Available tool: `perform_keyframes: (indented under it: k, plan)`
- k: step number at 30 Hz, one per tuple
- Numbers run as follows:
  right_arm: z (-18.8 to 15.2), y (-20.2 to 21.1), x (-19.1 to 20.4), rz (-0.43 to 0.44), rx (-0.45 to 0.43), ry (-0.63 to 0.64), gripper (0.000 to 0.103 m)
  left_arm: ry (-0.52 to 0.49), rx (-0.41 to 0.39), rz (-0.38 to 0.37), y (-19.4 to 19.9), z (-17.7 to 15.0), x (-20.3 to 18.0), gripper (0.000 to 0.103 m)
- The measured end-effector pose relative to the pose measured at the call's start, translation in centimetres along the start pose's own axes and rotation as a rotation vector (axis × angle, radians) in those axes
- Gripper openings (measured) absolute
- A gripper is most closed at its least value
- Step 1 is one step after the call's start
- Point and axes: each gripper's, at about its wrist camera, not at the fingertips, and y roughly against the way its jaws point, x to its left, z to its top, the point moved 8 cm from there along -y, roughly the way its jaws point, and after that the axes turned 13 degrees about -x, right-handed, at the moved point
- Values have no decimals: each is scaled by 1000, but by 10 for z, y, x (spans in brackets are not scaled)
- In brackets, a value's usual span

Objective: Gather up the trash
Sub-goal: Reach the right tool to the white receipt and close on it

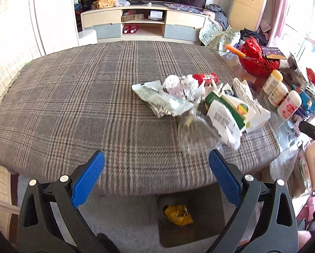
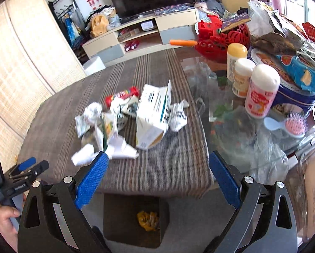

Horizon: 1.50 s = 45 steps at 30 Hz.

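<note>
A heap of trash (image 1: pixel 199 101) lies on the plaid tablecloth (image 1: pixel 83 97): crumpled paper, a silver wrapper (image 1: pixel 157 99), a red packet (image 1: pixel 206 78), a green carton (image 1: pixel 227 105) and a white box (image 2: pixel 153 113). Below the table's near edge stands a dark bin (image 2: pixel 134 219) with a yellow wrapper (image 2: pixel 147 220) inside. My left gripper (image 1: pixel 156 175) hangs open and empty above the table's edge. My right gripper (image 2: pixel 158 175) is open and empty too, above the same edge, right of the heap (image 2: pixel 119 122).
A glass table part (image 2: pixel 231 126) at the right carries three bottles (image 2: pixel 260 90), a red basket (image 2: pixel 218 38), a blue tin, snack bags and a hairbrush (image 2: pixel 288 124). A TV cabinet (image 1: pixel 144 23) stands behind. The left gripper (image 2: pixel 27 168) and a hand show at the right wrist view's left edge.
</note>
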Motion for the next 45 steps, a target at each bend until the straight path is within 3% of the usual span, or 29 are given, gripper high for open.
perform_keyframes:
  k: [7,9,15,17,22,26,31,34,36,38,44,45]
  plan:
    - [30,-33,-5,-1,-10,-71,91,-7,16,-53,-27,16,-19,85]
    - [30,-47,-11,-21,15,-75,73,-21,22,-68,-31,18,-27,85]
    - [21,-83,-25,-51,83,-77,45,-60,53,-122,-42,27,-56,72]
    - [19,-88,-31,-57,79,-86,44,-70,60,-138,-43,32,-65,64]
    - [22,-96,-41,-63,87,-104,42,-106,108,-172,-44,23,-86,63]
    - [20,-102,-40,-51,106,-107,40,-110,151,-183,-51,10,-93,46]
    - [16,-109,-39,-56,124,-102,39,-115,175,-181,-57,-2,-94,45]
    - [14,-112,-41,-74,132,-89,37,-117,191,-182,-60,-7,-93,38]
    - [11,-116,-41,-72,144,-86,29,-110,196,-188,-61,-9,-92,36]
    - [7,-118,-40,-78,158,-72,26,-111,201,-189,-62,-10,-92,29]
    - [-1,-121,-33,-67,181,-47,24,-110,221,-189,-66,-15,-92,26]
    - [-2,-122,-32,-67,182,-38,17,-112,223,-189,-66,-15,-92,23]
